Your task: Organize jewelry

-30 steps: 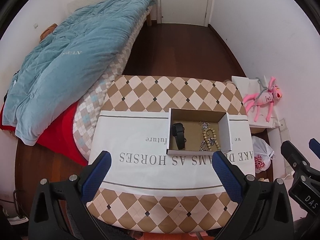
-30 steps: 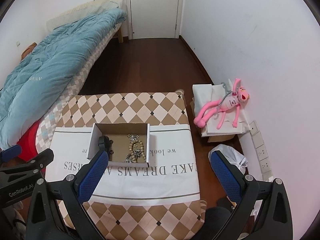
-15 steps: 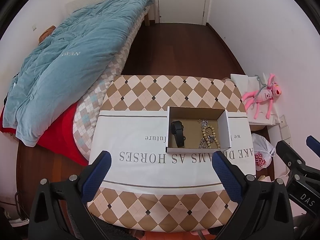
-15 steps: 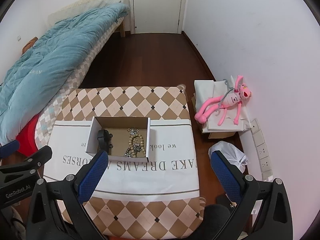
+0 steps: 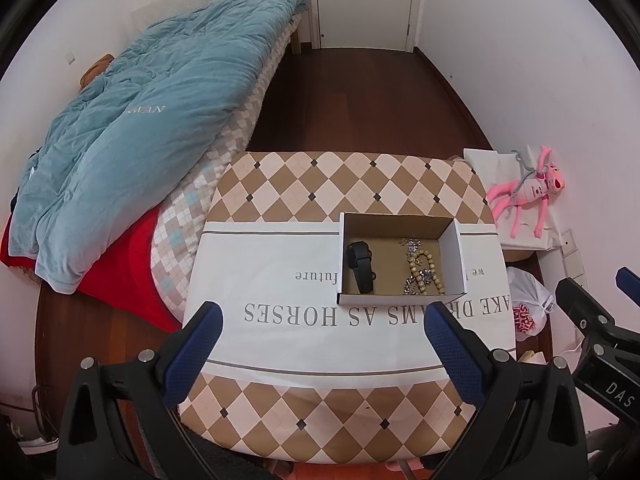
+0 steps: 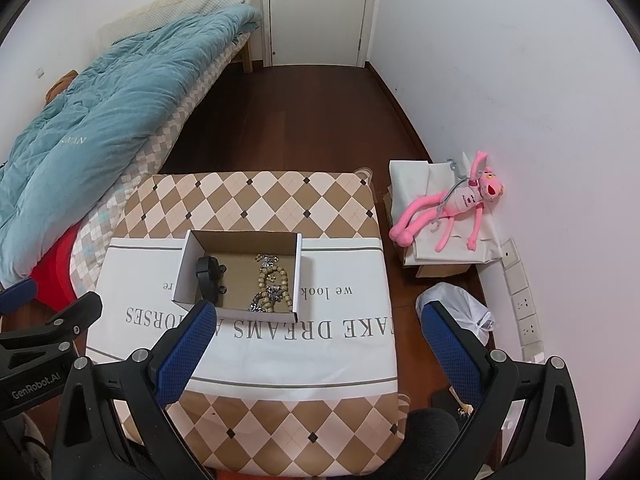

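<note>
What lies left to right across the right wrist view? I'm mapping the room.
Blue-green quilt → open cardboard box → black wristband → beige bead bracelet → pink plush toy.

Home bedroom: bed (image 5: 224, 152) w/ blue duvet (image 5: 132, 132), pink plush toy (image 6: 452, 204).

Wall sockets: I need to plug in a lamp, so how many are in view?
3: white wall sockets stacked along the right wall, one above, one below; more may be hidden.

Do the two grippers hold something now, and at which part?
Nothing is held. The left gripper and right gripper are both open and empty, above the table; the jewelry lies in the box.
</note>
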The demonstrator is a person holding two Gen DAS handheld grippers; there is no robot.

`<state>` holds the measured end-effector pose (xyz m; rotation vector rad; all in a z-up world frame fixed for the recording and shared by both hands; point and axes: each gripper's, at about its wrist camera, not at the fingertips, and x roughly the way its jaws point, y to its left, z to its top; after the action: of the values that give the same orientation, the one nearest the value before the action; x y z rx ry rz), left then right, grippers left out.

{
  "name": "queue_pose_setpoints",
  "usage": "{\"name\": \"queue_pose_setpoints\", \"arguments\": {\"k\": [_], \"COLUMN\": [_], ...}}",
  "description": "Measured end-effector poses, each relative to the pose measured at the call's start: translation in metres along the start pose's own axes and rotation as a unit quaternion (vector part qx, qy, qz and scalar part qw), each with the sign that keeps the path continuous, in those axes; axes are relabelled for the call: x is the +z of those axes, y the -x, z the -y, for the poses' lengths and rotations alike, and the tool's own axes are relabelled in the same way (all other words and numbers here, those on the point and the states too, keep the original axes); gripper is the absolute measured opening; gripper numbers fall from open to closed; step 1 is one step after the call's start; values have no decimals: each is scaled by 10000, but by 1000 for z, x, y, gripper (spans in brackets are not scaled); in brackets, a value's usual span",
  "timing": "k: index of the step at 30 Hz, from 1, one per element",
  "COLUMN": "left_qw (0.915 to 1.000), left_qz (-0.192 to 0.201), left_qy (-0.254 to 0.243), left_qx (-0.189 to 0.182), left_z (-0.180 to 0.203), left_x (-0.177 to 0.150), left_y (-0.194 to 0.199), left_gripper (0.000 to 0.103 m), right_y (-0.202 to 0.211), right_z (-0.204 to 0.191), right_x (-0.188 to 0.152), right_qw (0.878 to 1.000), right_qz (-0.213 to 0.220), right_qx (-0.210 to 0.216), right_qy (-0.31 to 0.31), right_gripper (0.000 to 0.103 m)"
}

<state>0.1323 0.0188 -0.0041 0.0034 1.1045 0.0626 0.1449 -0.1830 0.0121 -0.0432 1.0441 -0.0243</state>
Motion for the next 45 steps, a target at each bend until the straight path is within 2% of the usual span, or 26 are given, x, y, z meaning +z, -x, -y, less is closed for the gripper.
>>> {"name": "queue_pose_setpoints", "arguments": {"k": [45], "left_qw": [10000], "left_qz": [66], "left_qy": [-60], "left_qx": [1], "left_z": [1], "left_x": [0], "left_y": [8], "left_gripper": [103], "right_y": [4], "right_z": [3], "right_x": [-3], "right_qw": [10000], "right_qz": [11], "right_qx": [16], "right_qy": [47], "right_gripper": [103]}}
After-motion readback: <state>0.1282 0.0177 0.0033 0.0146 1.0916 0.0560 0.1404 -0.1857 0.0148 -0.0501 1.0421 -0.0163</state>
